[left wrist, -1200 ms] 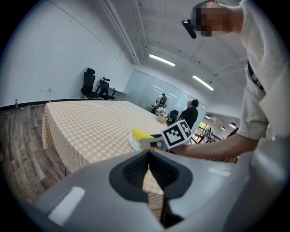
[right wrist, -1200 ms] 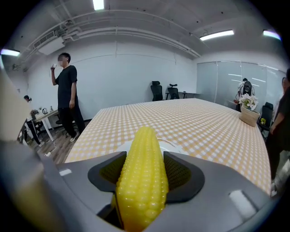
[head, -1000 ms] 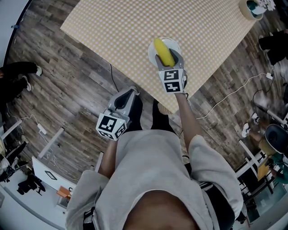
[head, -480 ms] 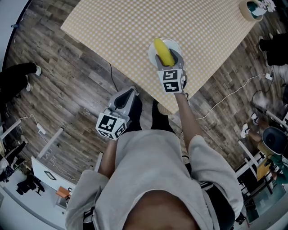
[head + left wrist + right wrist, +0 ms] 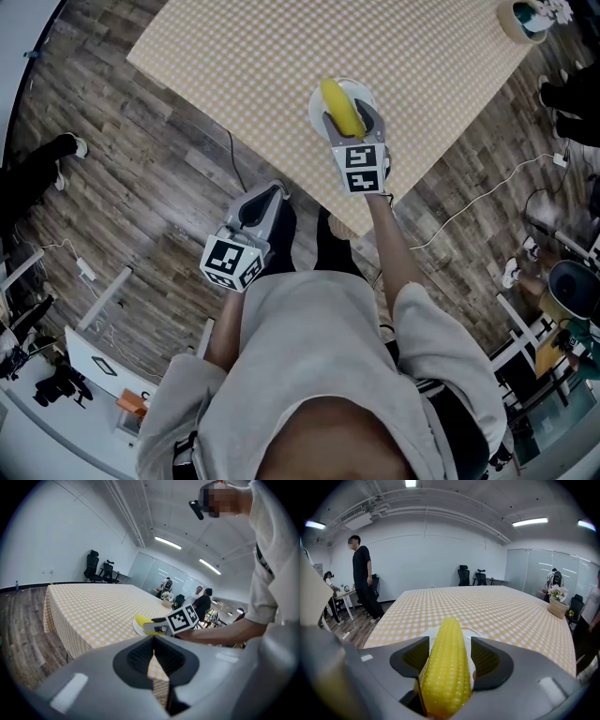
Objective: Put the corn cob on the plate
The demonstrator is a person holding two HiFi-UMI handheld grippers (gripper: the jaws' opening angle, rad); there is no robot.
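Note:
A yellow corn cob point(image 5: 340, 108) lies on a small white plate point(image 5: 364, 91) near the edge of the table. My right gripper point(image 5: 352, 117) reaches over the plate with the corn cob point(image 5: 446, 667) lengthwise between its jaws. The jaws are opening, and a sliver of plate point(image 5: 471, 633) shows between the cob and one pad. My left gripper point(image 5: 272, 190) hangs shut and empty over the floor, short of the table. In the left gripper view its pads point(image 5: 140, 656) meet, with the corn cob point(image 5: 140, 619) and the right gripper's marker cube point(image 5: 182, 618) beyond.
The table point(image 5: 281, 47) wears a yellow checked cloth. A basket of flowers point(image 5: 525, 17) sits at its far right corner. Cables point(image 5: 487, 187) trail on the wooden floor at right. A person point(image 5: 363, 573) stands beyond the table's left end, near office chairs.
My right gripper's jaws stand a little wider around the corn cob. Both hands have kept their places.

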